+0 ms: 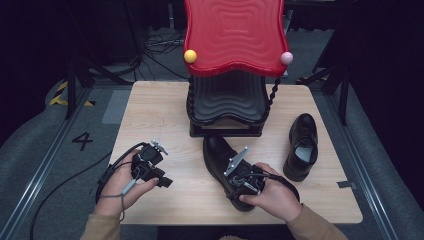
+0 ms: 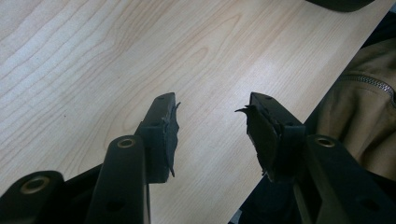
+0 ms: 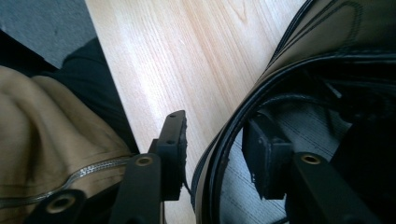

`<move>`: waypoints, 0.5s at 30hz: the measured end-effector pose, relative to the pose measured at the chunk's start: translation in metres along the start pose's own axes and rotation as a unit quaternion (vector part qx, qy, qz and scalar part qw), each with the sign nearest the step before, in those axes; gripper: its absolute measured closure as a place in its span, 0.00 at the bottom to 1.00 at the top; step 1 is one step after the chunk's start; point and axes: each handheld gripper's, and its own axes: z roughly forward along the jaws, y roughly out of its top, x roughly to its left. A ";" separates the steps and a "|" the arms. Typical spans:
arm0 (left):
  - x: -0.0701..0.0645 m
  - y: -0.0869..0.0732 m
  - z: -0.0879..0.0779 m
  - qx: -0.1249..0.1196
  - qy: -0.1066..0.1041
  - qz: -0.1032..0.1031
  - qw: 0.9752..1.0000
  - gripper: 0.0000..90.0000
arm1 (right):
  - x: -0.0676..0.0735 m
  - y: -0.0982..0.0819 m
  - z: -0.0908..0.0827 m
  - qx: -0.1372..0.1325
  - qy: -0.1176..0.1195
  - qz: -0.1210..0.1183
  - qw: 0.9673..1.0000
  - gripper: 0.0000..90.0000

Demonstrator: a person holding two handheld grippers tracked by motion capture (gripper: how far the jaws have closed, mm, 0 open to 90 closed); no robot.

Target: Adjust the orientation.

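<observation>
Meanwhile, at the left of the wooden table (image 1: 165, 107), you hold the left gripper (image 1: 161, 176) low over bare wood near the front edge, its cable trailing off toward the floor; in the left gripper view its jaws stand well apart with nothing between them, the worn pads (image 2: 170, 135) facing only tabletop. At centre, a black shoe (image 1: 220, 155) lies with its long axis running from the toe, which points toward the rack, back and to the right toward you, heel nearest your right hand (image 1: 272, 197). Your right gripper (image 1: 245, 192) sits at that heel end: the right gripper view shows one jaw outside the shoe's collar (image 3: 219, 158) against the table and the other jaw down inside the opening, so the heel wall stands between them. A gap is visible on each side of the leather, so the jaws read as apart and straddling, not yet clamped. That straddle is the relation any lift appears to turn on, and your right hand is plainly the nearer one; the left is well apart from the shoe. Behind the shoe stands a two-tier rack with a red top shelf (image 1: 235, 35) and a black lower shelf (image 1: 227, 102). Farther right, a second black shoe (image 1: 302, 145) rests near the table's right edge, opening upward, untouched by either gripper.
</observation>
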 end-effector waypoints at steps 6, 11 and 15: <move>0.003 0.004 0.000 -0.001 0.000 -0.001 1.000 0.57 | -0.006 -0.011 -0.029 -0.037 0.007 0.008 0.999 0.65; 0.002 0.010 0.000 -0.002 0.000 0.005 1.000 0.58 | -0.022 -0.029 -0.063 -0.092 -0.005 0.034 0.995 0.66; 0.003 0.015 0.003 -0.002 -0.001 0.007 1.000 0.58 | -0.042 -0.048 -0.082 -0.117 -0.044 0.074 0.989 0.65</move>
